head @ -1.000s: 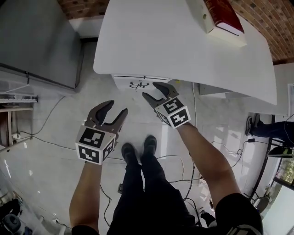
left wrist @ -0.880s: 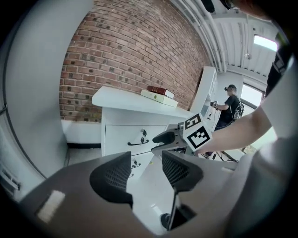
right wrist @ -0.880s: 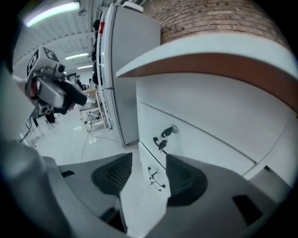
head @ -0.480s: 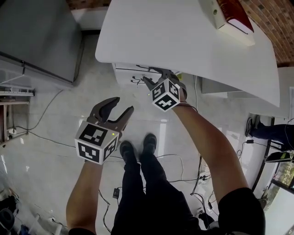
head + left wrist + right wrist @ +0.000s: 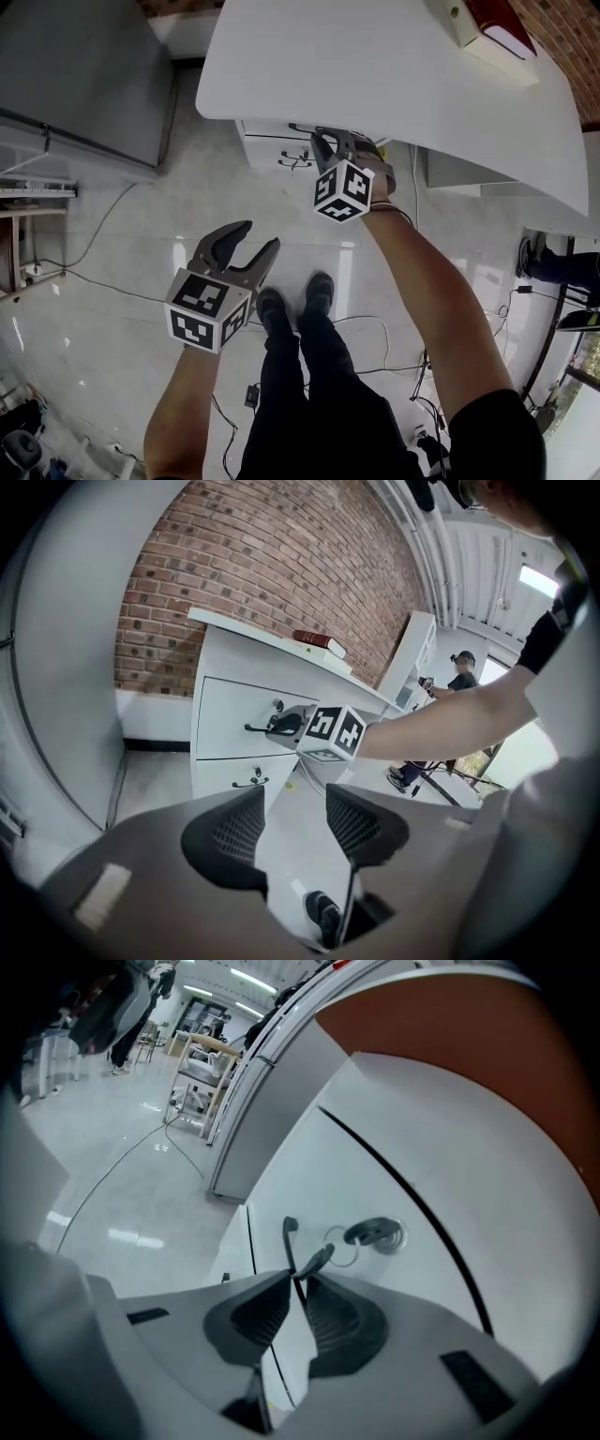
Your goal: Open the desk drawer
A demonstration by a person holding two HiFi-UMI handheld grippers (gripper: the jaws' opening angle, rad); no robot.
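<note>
Right hand-held gripper [image 5: 298, 1283], arm outstretched, jaws closing on drawer handle [image 5: 288, 1239].

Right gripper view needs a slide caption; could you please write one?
Right gripper closing on the dark handle of the white desk drawer.

The tabletop [image 5: 394, 75] is plain white, and so is the drawer [image 5: 225, 714] front, with a thin black handle [image 5: 290, 1244] and a silvery lock [image 5: 377, 1235]. The book [image 5: 502, 33] is dark red with pale page edges. The wall [image 5: 272, 564] is red-brown brick with light mortar lines. The left gripper [image 5: 260, 238] has dark grey jaws and a cube of black-and-white square markers. The floor [image 5: 103, 309] is glossy pale grey.
</note>
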